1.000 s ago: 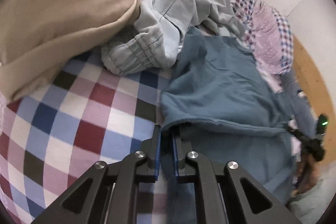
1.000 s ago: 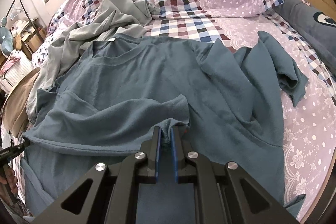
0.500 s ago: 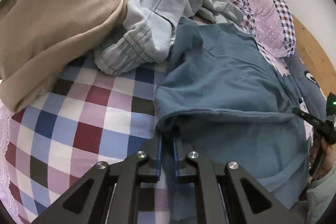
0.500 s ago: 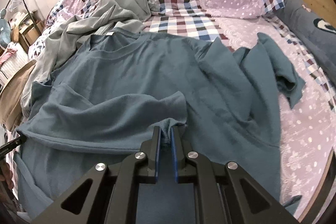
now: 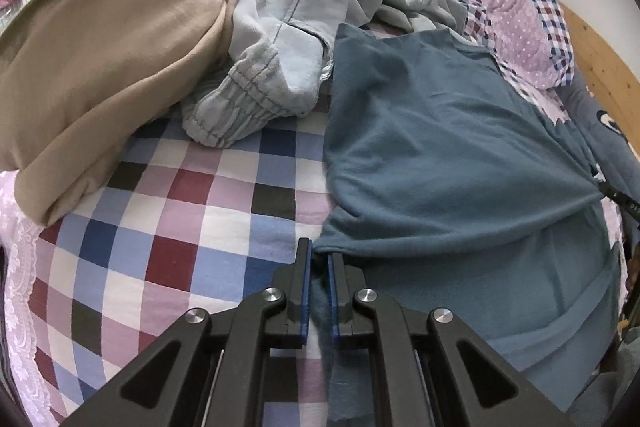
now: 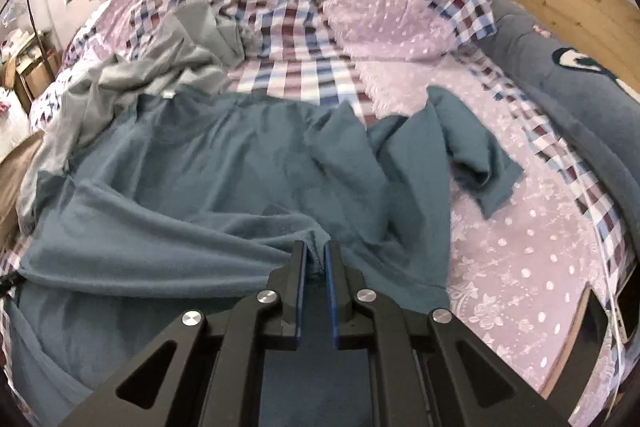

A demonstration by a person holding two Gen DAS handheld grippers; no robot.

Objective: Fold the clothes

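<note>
a: left wrist view first. what is the left gripper (image 5: 318, 259) doing?

b: its jaws stand narrow, pinched on a bunched corner of the blue t-shirt (image 5: 432, 147); the cloth runs down between the blue pads.

a: and where does the shirt lie?

b: spread over the checked bedspread (image 5: 180, 211), filling the right half of the view. from the pinched corner a folded edge stretches taut to the right gripper (image 5: 619, 195), whose dark tip shows at the far right edge, holding the other end of that fold.

a: what else is on the bed?

b: a light blue garment with an elastic waistband (image 5: 280, 67) is crumpled just beside the shirt's upper left edge, touching it. a beige garment (image 5: 100, 67) lies heaped to the left of that. a lilac dotted pillow (image 5: 516, 23) sits farther back, by the wooden headboard (image 5: 600, 67).

a: now the right wrist view.

b: the right gripper (image 6: 316, 253) is likewise nearly closed, clamped on a gathered bit of the same shirt (image 6: 224, 163). the shirt lies across the middle, neckline away from the camera, one sleeve (image 6: 476, 155) crumpled to the right on lilac dotted bedding (image 6: 528, 247). a grey garment (image 6: 160, 67) lies rumpled beyond the shirt's upper left. a dark blue cushion (image 6: 580, 99) rests against the headboard at right. the frame is somewhat blurred.
</note>
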